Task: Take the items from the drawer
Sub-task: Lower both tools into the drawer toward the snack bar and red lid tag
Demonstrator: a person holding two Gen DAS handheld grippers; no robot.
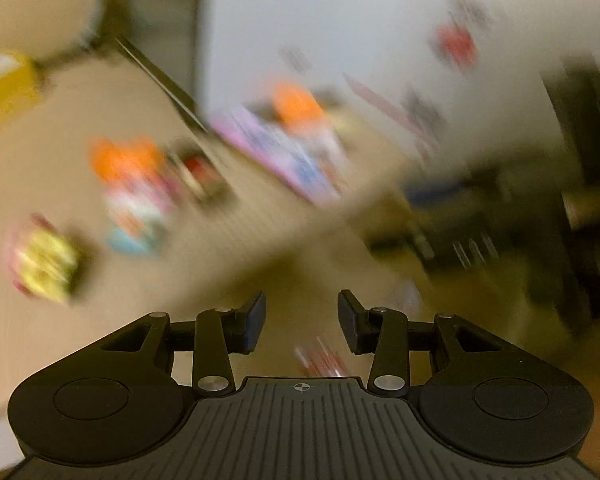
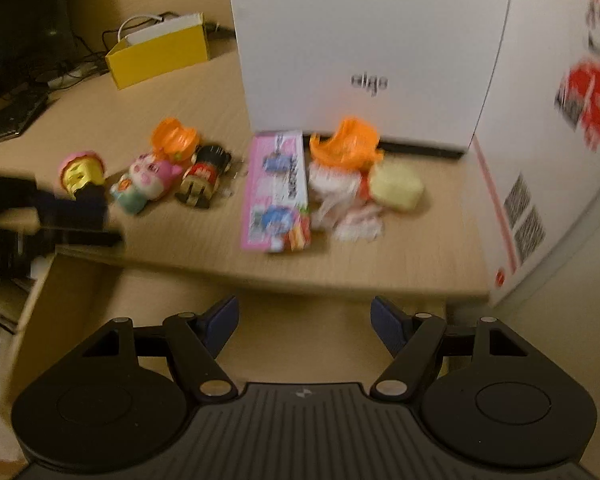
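— Right wrist view first: what did it show?

— The right gripper [image 2: 304, 328] hung with its fingers spread and nothing between them, above the open drawer [image 2: 140, 300], whose wooden floor looked bare where it could be seen. Beyond the drawer's edge, the worktop [image 2: 400, 248] carried a row of toys: a yellow-and-pink toy [image 2: 80, 172], a pink pig figure [image 2: 148, 182], an orange toy [image 2: 175, 138] behind it, and a red-and-black figure [image 2: 204, 178]. A pink card pack [image 2: 276, 192] lay flat near the middle, with a second orange piece [image 2: 348, 146], a pale yellow block [image 2: 396, 184] and crumpled white wrappers [image 2: 348, 208] just beside it.

— And behind those?

— A white box [image 2: 340, 40] stood upright at the back, and a yellow box [image 2: 160, 56] sat well off to the left.

— What about the left wrist view?

— It was heavily blurred. The left gripper [image 1: 302, 322] was also spread, holding nothing, over the drawer [image 1: 284, 320]. A small red-and-white thing [image 1: 320, 360] lay down inside, too smeared to identify. In the right wrist view the left gripper [image 2: 88, 208] appeared as a dark shape at the worktop's left edge.
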